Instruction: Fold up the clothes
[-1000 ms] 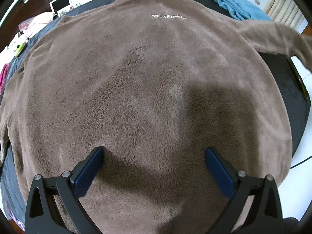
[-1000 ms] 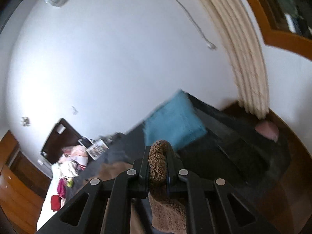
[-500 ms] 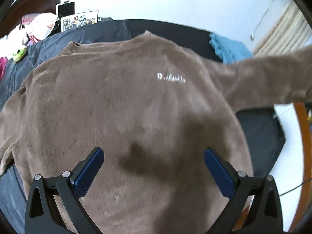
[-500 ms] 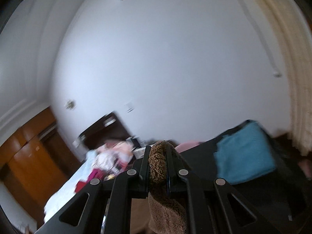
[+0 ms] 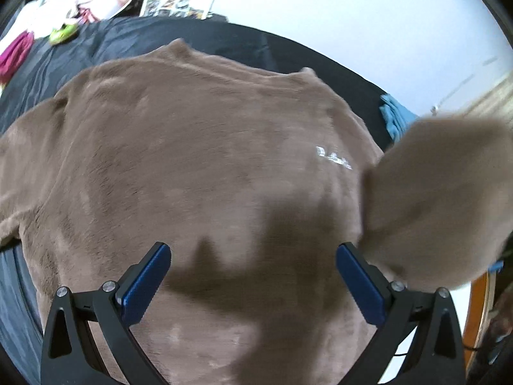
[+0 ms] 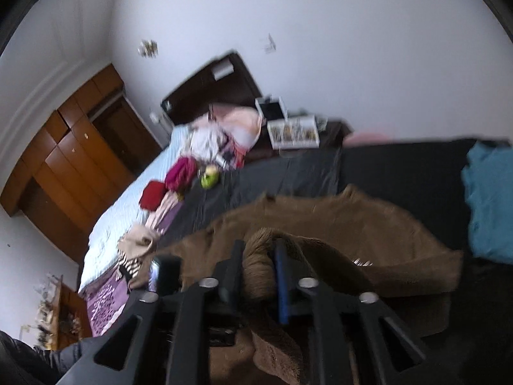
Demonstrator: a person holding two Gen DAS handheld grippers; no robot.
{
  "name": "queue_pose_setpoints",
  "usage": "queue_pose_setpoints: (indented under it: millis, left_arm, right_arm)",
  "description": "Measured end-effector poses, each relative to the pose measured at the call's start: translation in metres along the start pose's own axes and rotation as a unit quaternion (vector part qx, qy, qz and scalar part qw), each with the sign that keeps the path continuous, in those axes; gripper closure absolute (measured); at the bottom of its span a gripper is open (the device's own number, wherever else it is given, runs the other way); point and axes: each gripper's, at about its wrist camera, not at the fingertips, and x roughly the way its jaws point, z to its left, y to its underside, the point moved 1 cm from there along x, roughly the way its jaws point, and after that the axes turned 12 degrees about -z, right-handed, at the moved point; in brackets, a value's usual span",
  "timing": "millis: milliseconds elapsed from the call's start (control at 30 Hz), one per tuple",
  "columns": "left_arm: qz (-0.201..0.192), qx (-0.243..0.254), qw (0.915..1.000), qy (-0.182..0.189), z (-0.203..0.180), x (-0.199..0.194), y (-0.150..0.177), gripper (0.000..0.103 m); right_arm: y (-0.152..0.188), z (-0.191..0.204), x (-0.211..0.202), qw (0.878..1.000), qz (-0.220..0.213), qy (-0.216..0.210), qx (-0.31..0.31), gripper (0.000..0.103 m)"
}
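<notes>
The left wrist view alone shows the left tongs (image 5: 253, 276), spread wide and holding nothing, above one brown fleece sweater (image 5: 198, 166) lying flat on a dark sheet (image 5: 105, 41); its small white chest lettering (image 5: 333, 160) reads only here. A blurred sleeve (image 5: 439, 205) hangs lifted at the right. The right wrist view alone shows the right tongs (image 6: 259, 269) pinching that sleeve's cuff (image 6: 256, 256), plus one wooden wardrobe (image 6: 73, 160), one pile of clothes (image 6: 221, 134) far left, and one teal garment (image 6: 490, 199) far right.
</notes>
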Motion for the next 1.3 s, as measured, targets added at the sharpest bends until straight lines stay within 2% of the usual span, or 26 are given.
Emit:
queue_pose_setpoints:
  millis: [33, 67, 300, 433, 533, 600, 867, 933, 1000, 1033, 1100, 1300]
  left_arm:
    - [0.001, -0.004, 1.0, 0.004, 0.003, 0.001, -0.001, 0.0]
    - [0.002, -0.009, 0.9999, 0.007, 0.006, 0.003, -0.002, 0.0]
    - [0.017, -0.033, 0.9981, 0.05, 0.017, 0.013, -0.003, 0.0]
    - [0.025, -0.035, 0.9967, 0.068, 0.018, 0.016, -0.005, 0.0]
    - [0.032, -0.032, 0.9968, 0.066, 0.021, 0.017, -0.005, 0.0]
    - [0.038, -0.037, 0.9967, 0.061, 0.026, 0.019, -0.005, 0.0]
    - [0.039, -0.046, 0.9971, 0.046, 0.043, 0.013, -0.003, 0.0]
    - [0.036, -0.049, 0.9972, 0.044, 0.047, 0.009, -0.002, 0.0]
    - [0.033, -0.055, 0.997, 0.043, 0.052, 0.004, -0.001, 0.0]
    - [0.031, -0.058, 0.9969, 0.042, 0.055, 0.001, -0.001, 0.0]
    - [0.028, -0.063, 0.9966, 0.045, 0.059, -0.003, 0.0, 0.0]
    - [0.03, -0.08, 0.9937, 0.072, 0.062, -0.003, 0.0, 0.0]
  right_arm:
    - [0.007, -0.007, 0.008, 1.0, 0.006, 0.0, 0.006, 0.03]
    - [0.009, -0.014, 0.012, 1.0, 0.009, 0.003, 0.013, 0.025]
    - [0.019, -0.058, 0.028, 0.997, 0.017, 0.035, 0.062, 0.025]
    - [0.033, -0.09, 0.02, 0.991, 0.04, 0.101, 0.074, 0.025]
    - [0.053, -0.097, 0.025, 0.98, 0.069, 0.185, 0.006, 0.025]
    - [0.067, -0.096, 0.035, 0.975, 0.091, 0.2, -0.022, 0.025]
    - [0.11, -0.06, 0.105, 0.969, 0.169, 0.157, -0.094, 0.025]
    - [0.114, -0.05, 0.117, 0.973, 0.182, 0.114, -0.081, 0.025]
    - [0.11, -0.043, 0.12, 0.983, 0.183, 0.019, -0.018, 0.025]
    - [0.108, -0.039, 0.121, 0.983, 0.181, -0.031, 0.017, 0.025]
    - [0.103, -0.038, 0.121, 0.981, 0.174, -0.068, 0.047, 0.025]
    - [0.104, -0.061, 0.11, 0.985, 0.163, -0.012, 0.045, 0.025]
